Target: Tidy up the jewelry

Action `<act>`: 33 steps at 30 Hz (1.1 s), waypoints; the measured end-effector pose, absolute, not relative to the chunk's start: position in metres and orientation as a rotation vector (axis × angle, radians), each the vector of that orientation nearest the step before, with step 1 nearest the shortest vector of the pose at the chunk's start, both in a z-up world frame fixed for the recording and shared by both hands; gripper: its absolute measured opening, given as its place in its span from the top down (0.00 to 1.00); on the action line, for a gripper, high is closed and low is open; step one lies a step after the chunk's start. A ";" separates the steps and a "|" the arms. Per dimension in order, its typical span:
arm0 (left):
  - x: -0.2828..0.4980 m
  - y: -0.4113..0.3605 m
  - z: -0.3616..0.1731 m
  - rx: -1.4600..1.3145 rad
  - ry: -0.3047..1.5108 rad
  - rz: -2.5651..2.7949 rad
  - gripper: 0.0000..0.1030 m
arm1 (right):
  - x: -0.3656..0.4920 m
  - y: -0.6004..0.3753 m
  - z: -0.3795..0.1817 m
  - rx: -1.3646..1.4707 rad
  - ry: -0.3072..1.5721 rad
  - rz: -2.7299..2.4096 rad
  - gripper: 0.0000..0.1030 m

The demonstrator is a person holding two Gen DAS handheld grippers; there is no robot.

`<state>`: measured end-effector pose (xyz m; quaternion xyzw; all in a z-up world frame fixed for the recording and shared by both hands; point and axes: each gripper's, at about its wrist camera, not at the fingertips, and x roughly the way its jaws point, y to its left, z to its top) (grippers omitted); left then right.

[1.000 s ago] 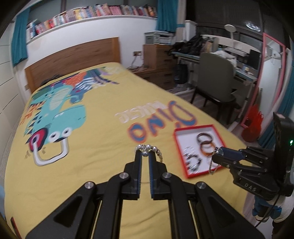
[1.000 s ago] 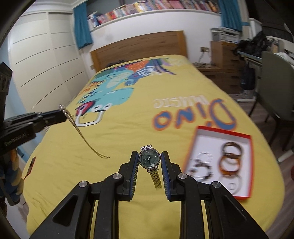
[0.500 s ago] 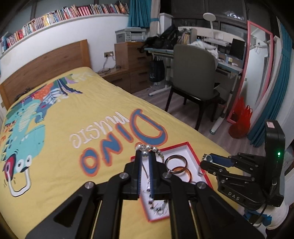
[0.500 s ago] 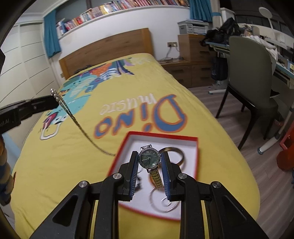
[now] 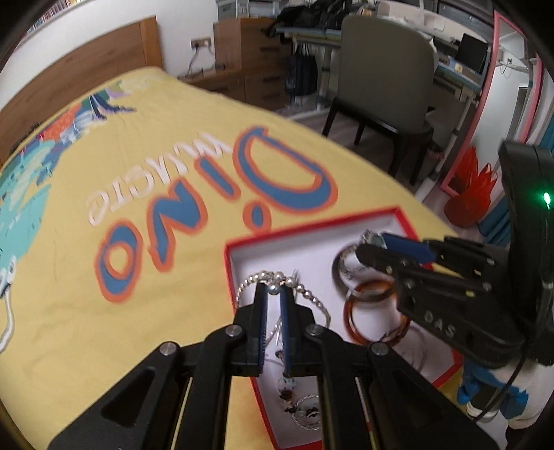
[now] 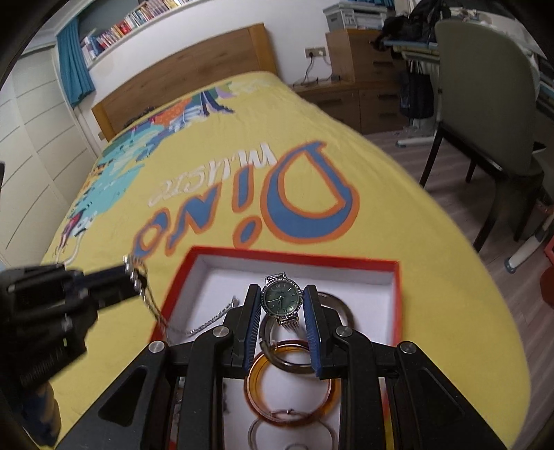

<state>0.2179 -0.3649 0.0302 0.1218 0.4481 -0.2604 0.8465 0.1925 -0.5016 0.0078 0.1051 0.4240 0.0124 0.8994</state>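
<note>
Red-rimmed box (image 6: 397,301) lies on yellow bedspread (image 6: 381,214) beside chair (image 6: 484,76).

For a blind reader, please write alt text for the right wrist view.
The right gripper holds a green-faced watch over a red box with bangles, on a yellow bedspread. At left, the left gripper holds a silver chain.

Bedroom: bed (image 6: 242,145), bookshelf (image 6: 138,17), desk chair (image 5: 384,69).
</note>
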 end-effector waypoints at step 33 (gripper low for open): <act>0.134 -0.303 0.031 0.233 1.024 -0.433 0.70 | 0.092 -0.487 0.036 0.154 0.940 -0.056 0.53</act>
